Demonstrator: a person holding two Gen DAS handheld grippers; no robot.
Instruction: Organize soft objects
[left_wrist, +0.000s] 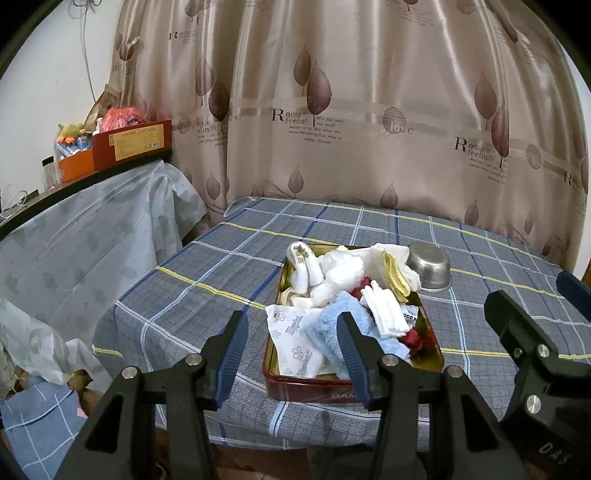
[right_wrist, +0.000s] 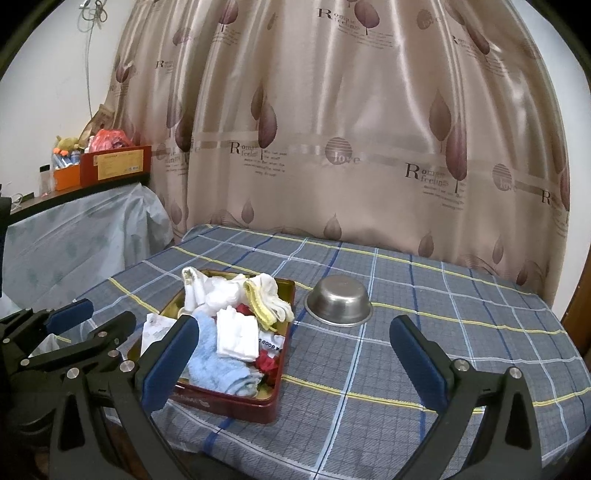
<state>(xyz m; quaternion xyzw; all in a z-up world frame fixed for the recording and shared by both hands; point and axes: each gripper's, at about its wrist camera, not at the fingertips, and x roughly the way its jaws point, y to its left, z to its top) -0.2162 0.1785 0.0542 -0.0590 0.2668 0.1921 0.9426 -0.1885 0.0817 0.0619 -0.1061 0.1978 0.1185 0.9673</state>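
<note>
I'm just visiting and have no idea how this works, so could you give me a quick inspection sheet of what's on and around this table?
Surface: table under a blue plaid cloth.
Job's things: red tin heaped with soft items, among them a light blue towel, a folded white cloth and a yellow-edged sock.
Clutter: steel bowl upside down beside the tin, apart from it.
Grippers: left gripper open, empty, before the tin; right gripper open, empty.
Cables: thin cord hanging on the wall.
Surroundings: leaf-print curtain; side shelf with boxes.
</note>
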